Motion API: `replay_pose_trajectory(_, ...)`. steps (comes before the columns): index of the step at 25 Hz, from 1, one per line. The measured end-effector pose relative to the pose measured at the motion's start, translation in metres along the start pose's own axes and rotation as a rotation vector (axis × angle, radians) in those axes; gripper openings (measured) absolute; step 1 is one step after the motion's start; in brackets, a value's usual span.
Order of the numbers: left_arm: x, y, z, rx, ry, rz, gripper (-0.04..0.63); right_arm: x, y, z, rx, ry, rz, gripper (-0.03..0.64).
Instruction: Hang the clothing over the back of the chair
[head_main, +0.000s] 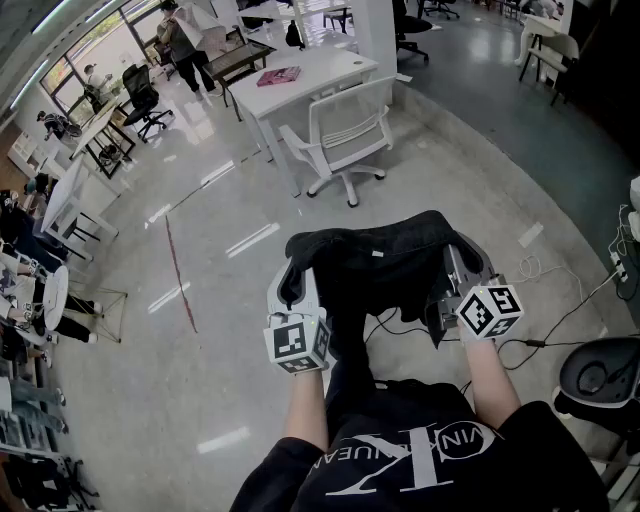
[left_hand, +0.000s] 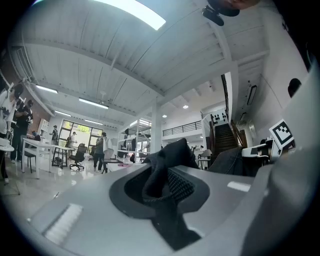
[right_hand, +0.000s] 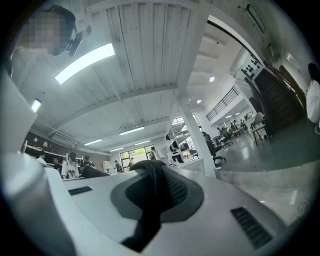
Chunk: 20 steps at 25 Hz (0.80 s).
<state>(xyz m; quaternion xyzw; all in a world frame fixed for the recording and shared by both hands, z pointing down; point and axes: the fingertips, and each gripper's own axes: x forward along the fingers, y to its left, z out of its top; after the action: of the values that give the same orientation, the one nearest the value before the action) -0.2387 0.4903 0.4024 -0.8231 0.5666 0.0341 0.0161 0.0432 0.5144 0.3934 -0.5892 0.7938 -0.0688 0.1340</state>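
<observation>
Gripping a fold of the black garment (head_main: 375, 262) at either end, the left tongs (head_main: 296, 278) and the right tongs (head_main: 458, 264) are both clenched on the cloth, which spans the gap between them in mid-air, just ahead of the person. Farther out, well apart from the garment, a white chair (head_main: 345, 135) stands on the floor beside a white bench (head_main: 320, 70) carrying a pink book (head_main: 278, 76).

Both arms reach forward, the left forearm (head_main: 305, 405) and the right forearm (head_main: 495, 385) bare and roughly parallel, well apart. The left gripper (head_main: 296, 274) is held about level, jaws pinched on a fold of the black clothing (head_main: 380, 260). The right gripper (head_main: 462, 264) sits alongside at similar height, jaws nearly together, clamped on the same clothing.
</observation>
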Motion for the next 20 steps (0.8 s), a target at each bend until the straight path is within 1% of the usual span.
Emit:
replay_pose_trajectory(4, 0.002, -0.004, -0.003, 0.006, -0.009, -0.009, 0.072, -0.002, -0.003, -0.001, -0.004, -0.004, 0.002, 0.023)
replay_pose_trajectory(8, 0.009, -0.001, -0.01, -0.02, -0.011, 0.003, 0.072, 0.001, -0.003, -0.004, -0.019, -0.001, 0.015, 0.023)
replay_pose_trajectory(11, 0.019, -0.001, -0.014, -0.035, -0.004, -0.003, 0.072, 0.006, -0.008, -0.003, -0.024, 0.002, 0.007, 0.023)
replay_pose_trajectory(14, 0.039, -0.001, -0.014, -0.04, -0.002, -0.009, 0.072, 0.02, -0.021, 0.0, -0.023, -0.002, -0.004, 0.024)
replay_pose_trajectory(20, 0.097, 0.009, -0.022, -0.039, 0.026, -0.025, 0.072, 0.074, -0.048, -0.002, -0.016, 0.008, -0.026, 0.023)
